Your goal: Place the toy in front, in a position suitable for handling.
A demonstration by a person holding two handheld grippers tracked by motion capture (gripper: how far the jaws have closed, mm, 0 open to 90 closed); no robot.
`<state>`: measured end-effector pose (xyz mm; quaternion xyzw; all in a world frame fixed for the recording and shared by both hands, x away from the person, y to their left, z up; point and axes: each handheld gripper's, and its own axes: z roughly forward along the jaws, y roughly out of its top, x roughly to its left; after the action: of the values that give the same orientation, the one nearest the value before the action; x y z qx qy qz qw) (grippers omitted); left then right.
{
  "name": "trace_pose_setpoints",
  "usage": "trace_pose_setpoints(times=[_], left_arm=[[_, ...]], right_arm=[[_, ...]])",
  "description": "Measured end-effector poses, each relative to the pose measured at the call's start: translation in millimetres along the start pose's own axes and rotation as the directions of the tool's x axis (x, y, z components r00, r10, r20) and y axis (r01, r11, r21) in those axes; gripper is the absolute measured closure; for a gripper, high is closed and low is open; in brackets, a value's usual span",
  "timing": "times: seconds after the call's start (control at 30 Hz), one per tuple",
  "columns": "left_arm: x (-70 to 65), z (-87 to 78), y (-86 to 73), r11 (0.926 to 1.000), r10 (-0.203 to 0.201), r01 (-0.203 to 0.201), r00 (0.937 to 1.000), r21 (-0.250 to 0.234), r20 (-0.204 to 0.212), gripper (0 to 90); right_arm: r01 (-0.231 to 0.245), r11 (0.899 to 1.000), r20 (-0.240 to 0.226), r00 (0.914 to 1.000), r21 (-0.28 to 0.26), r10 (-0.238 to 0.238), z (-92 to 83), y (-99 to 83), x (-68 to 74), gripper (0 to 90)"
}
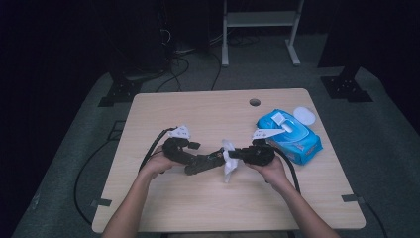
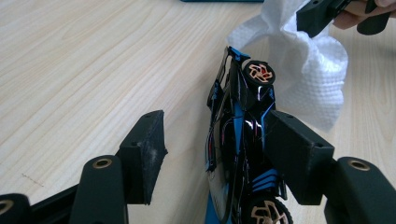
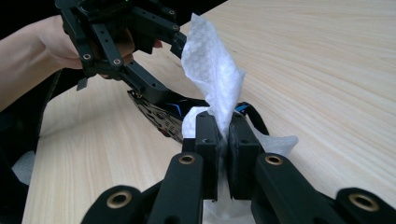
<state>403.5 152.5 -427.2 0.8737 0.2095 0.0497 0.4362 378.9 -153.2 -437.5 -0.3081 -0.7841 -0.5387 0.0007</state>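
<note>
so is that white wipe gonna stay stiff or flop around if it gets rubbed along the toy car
Probably floppy: the white wipe already folds and droops where it leaves the right claw, which is shut on it. It looks thin and light, so it should drape over the toy car and may bunch up instead of pushing back.

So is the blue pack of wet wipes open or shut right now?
Open. In the high view the wet wipes pack has its white lid flipped back past the far edge, away from the opening.
</note>
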Motion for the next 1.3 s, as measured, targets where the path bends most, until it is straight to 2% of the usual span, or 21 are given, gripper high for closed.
trace_pose_setpoints(times=[0.17,0.4,0.53,0.63,0.77,0.93,1.3], left_arm=[[-9.1,-0.3,-0.3,0.9987,0.05,-0.05,0.9985,-0.006,-0.023,37.6],[-19.5,2.3,-2.7,0.9971,0.072,-0.072,0.9974,-0.024,-0.01,36.9],[-24.5,4.3,-0.8,0.9955,0.094,-0.094,0.9955,-0.013,-0.016,36.2],[-28.9,7.9,0.0,0.9944,0.106,-0.106,0.9944,-0.001,-0.001,34.6],[-35.4,15.0,1.2,0.988,0.152,-0.151,0.9883,0.031,-0.017,34.0],[-36.7,24.0,-1.1,0.9873,0.153,-0.153,0.9881,0.045,-0.015,33.5],[-37.1,36.5,-6.9,0.9812,0.181,-0.176,0.982,0.078,-0.054,31.7]], right_arm=[[0.016,1.0,-0.012,0.9998,0.016,-0.016,5.1,-0.2,3.6,84.0],[0.025,0.999,-0.019,0.9995,0.037,-0.025,10.1,-0.2,6.9,84.0],[0.024,0.999,-0.017,0.9996,0.043,-0.023,11.2,-1.0,6.3,84.0],[0.032,0.998,-0.019,0.9993,0.057,-0.031,11.9,-1.8,7.7,84.0],[0.042,0.996,-0.014,0.9991,0.074,-0.041,13.4,-3.9,8.6,84.0],[0.025,0.996,-0.004,0.9997,0.085,-0.025,16.5,-10.6,4.3,84.1],[0.009,0.994,0.014,0.9999,0.113,-0.01,20.7,-18.5,-2.9,84.1]])
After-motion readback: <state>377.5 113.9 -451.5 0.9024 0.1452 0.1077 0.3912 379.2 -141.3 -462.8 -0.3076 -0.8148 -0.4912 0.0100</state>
